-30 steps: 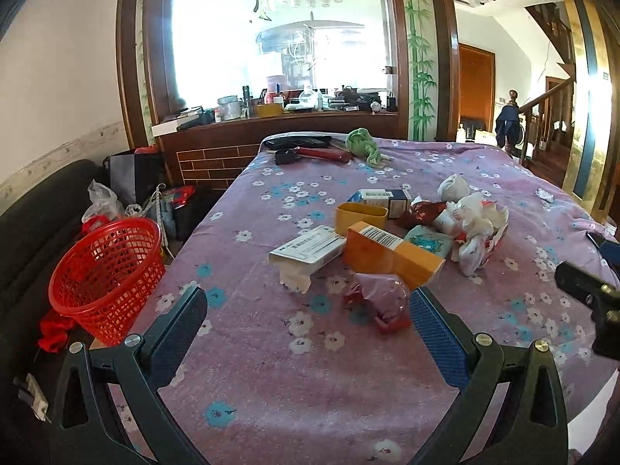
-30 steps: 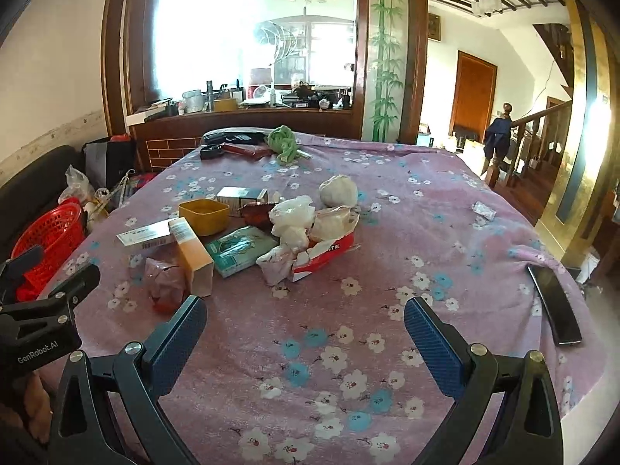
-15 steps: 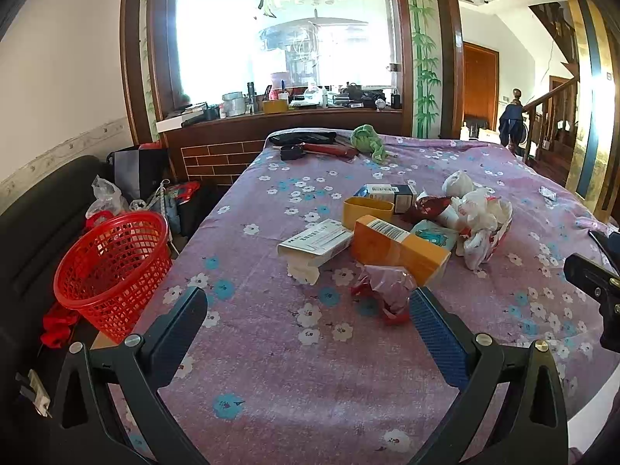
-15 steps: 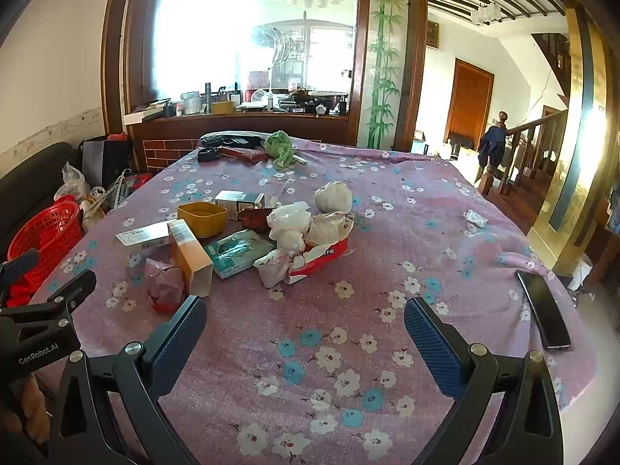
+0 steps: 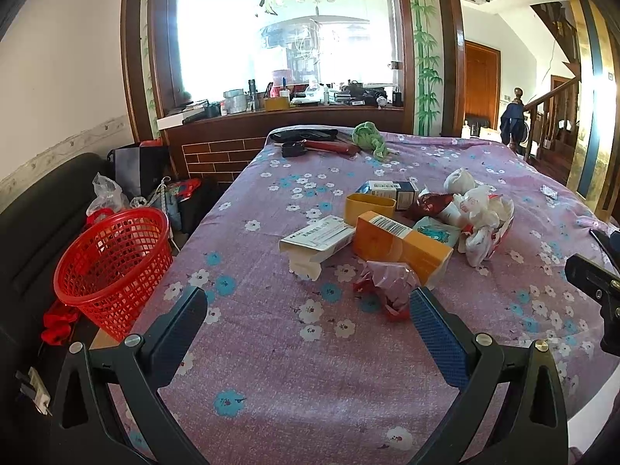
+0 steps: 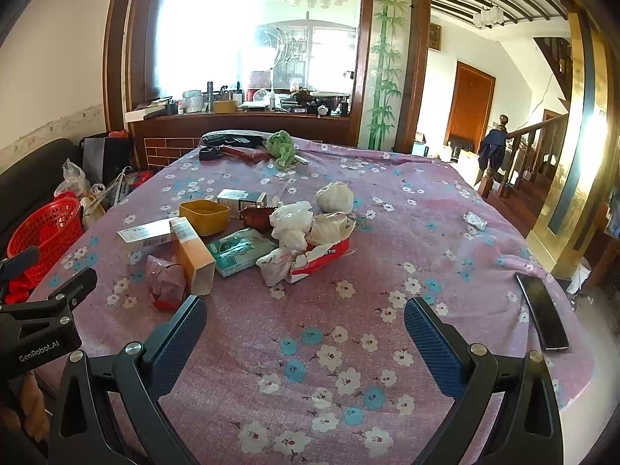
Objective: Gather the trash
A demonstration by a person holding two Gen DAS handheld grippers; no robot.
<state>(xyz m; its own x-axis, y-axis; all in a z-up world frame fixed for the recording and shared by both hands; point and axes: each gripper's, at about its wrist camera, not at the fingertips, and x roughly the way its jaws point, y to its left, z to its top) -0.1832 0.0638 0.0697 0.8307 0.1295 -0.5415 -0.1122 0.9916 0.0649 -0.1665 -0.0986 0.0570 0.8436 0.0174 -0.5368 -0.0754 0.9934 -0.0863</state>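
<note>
At frame centre on the floral-clothed bench (image 5: pixel 294 372), trash pile (image 5: pixel 399 232) sits; red basket (image 5: pixel 112 259) left; left claw (image 5: pixel 306 321) and right claw (image 6: pixel 304 329) both released, empty.

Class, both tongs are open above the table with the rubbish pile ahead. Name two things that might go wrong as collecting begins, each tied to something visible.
1. The red basket sits off the table's left edge, beside the sofa, so a carried piece may drop short.
2. The black phone lies near the right edge; the right tongs might sweep it off or take it for trash.
</note>
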